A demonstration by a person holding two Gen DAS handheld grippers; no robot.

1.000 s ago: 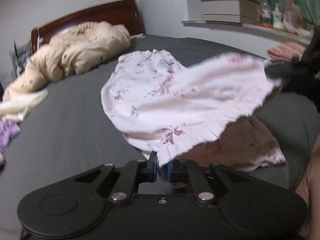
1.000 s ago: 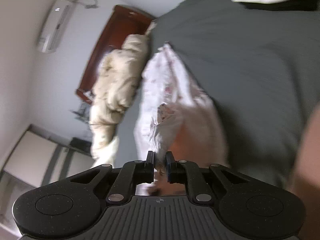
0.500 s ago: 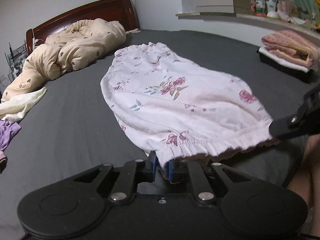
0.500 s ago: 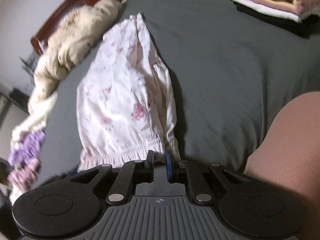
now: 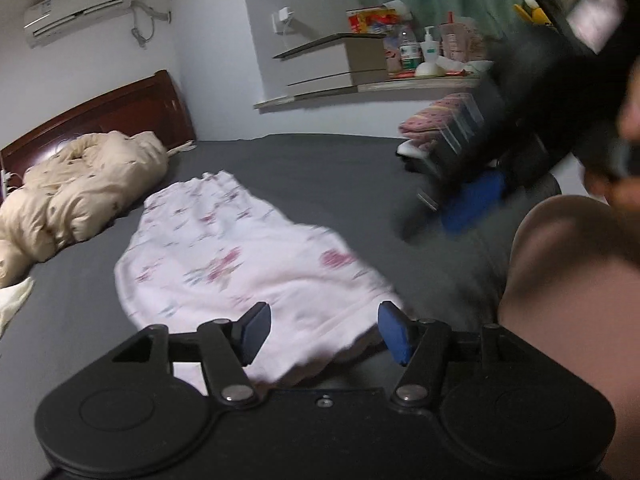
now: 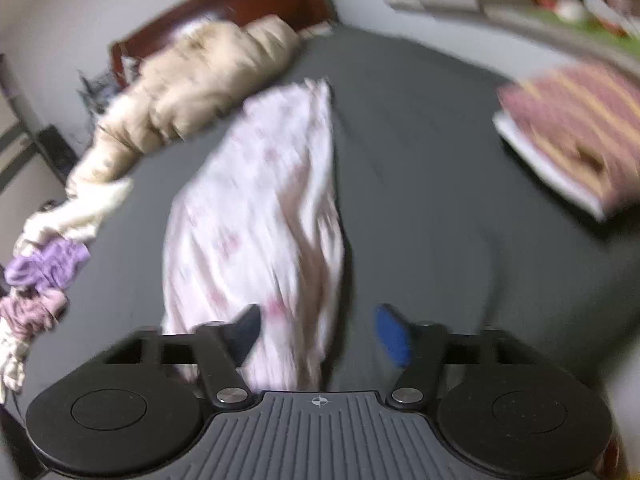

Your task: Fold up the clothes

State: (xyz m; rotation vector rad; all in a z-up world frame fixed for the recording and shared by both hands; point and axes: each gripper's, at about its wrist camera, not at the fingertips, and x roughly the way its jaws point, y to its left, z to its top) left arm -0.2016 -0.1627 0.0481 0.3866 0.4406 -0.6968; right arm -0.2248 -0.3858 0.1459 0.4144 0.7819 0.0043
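A pale pink floral garment (image 5: pixel 240 264) lies spread lengthwise on the dark grey bed (image 5: pixel 320 168), its gathered hem nearest me. My left gripper (image 5: pixel 324 332) hovers over that hem with its jaws opening; the cloth lies below them and the blue pads (image 5: pixel 394 336) do not press it. In the right wrist view the same garment (image 6: pixel 260 208) stretches away, blurred. My right gripper (image 6: pixel 320 334) is also opening above the hem's right end, gripping nothing. The right gripper's body (image 5: pixel 520 128) shows blurred at the upper right of the left wrist view.
A beige duvet (image 5: pixel 76 188) is bunched by the wooden headboard (image 5: pixel 120 108). Folded pink striped clothes (image 6: pixel 572 128) are stacked at the bed's right. Purple and cream clothes (image 6: pixel 44 264) are heaped at the left. A person's knee (image 5: pixel 576 280) is close on the right. A cluttered shelf (image 5: pixel 400 60) lines the wall.
Both grippers held the garment's hem stretched between them and laid it flat; now both have let go and opened. The right gripper has lifted and rolled; the left has drawn back.
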